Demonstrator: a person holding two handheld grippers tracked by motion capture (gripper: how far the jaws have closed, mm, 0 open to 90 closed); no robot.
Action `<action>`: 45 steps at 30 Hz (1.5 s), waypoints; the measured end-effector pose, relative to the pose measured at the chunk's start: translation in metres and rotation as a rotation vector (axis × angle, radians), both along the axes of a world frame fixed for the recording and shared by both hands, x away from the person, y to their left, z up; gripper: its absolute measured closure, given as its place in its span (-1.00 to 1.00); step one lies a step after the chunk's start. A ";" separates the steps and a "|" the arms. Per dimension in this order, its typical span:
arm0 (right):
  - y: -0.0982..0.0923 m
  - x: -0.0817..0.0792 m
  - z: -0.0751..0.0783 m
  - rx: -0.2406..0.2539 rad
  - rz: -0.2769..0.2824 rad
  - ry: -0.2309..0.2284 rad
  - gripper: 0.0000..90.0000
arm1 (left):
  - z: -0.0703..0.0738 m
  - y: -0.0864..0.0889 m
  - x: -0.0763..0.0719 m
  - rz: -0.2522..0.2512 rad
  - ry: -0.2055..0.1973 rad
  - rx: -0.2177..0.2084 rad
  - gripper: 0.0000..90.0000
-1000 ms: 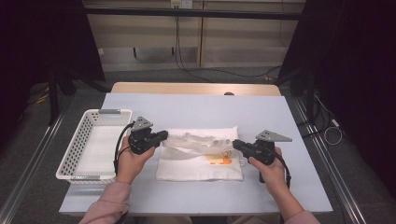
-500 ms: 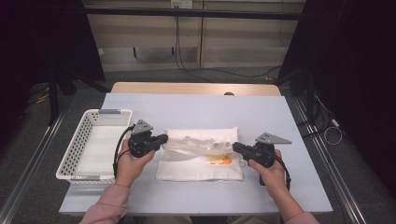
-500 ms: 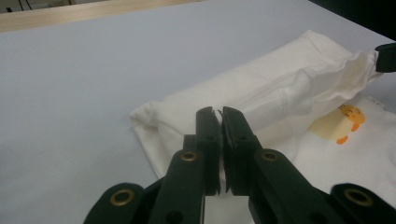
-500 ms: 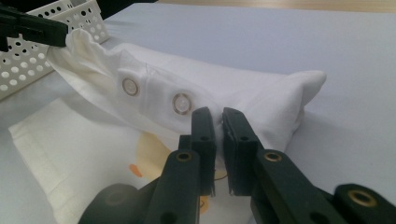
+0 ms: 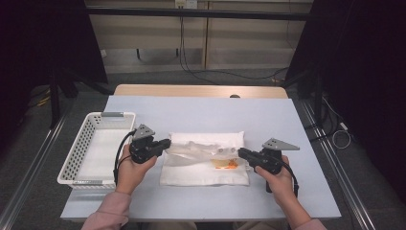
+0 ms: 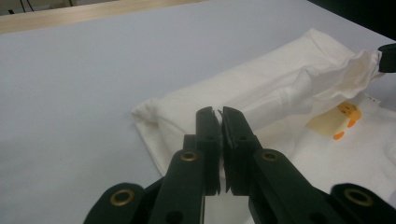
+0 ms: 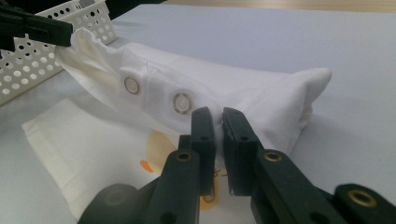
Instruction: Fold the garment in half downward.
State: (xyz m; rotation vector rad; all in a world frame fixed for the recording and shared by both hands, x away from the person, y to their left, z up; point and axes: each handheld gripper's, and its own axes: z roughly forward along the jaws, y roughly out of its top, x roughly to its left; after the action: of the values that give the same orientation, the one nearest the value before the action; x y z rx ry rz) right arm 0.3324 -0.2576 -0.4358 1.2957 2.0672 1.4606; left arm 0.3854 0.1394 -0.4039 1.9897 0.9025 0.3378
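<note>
Both grippers, left [image 5: 165, 143] and right [image 5: 241, 152], are clamped on the white baby garment [image 5: 206, 165] lying mid-table; I think they should lift the pinched fold evenly and keep it taut.

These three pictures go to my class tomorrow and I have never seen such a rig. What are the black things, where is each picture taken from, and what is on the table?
A person sits at a table and holds a black two-jaw tool in each hand: the left tool and the right tool. One picture is taken from above. The other two come from small cameras that ride on the tools and look along their jaws. On the table lies a white garment with a small orange print and two snap buttons. A white perforated basket stands to its left. Each tool's jaws are shut at one end of a fold of the garment; whether they pinch the cloth is hard to tell.
</note>
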 end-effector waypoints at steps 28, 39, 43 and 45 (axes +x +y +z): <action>0.002 -0.006 -0.001 0.005 0.011 -0.008 0.87 | 0.000 0.000 -0.009 0.021 0.004 -0.048 0.92; 0.002 -0.008 0.000 0.011 0.014 -0.009 0.87 | 0.000 0.001 -0.009 0.018 0.009 -0.039 0.92; 0.002 -0.008 0.000 0.010 0.021 -0.013 0.87 | -0.001 0.001 -0.009 0.016 0.012 -0.039 0.92; 0.002 -0.008 -0.001 0.009 0.018 -0.011 0.87 | -0.001 0.001 -0.010 0.015 0.016 -0.046 0.92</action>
State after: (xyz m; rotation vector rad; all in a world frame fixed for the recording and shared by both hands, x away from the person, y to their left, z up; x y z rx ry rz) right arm 0.3248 -0.2558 -0.4367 1.2734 2.0728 1.4824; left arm 0.3758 0.1401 -0.4050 1.9469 0.9277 0.3079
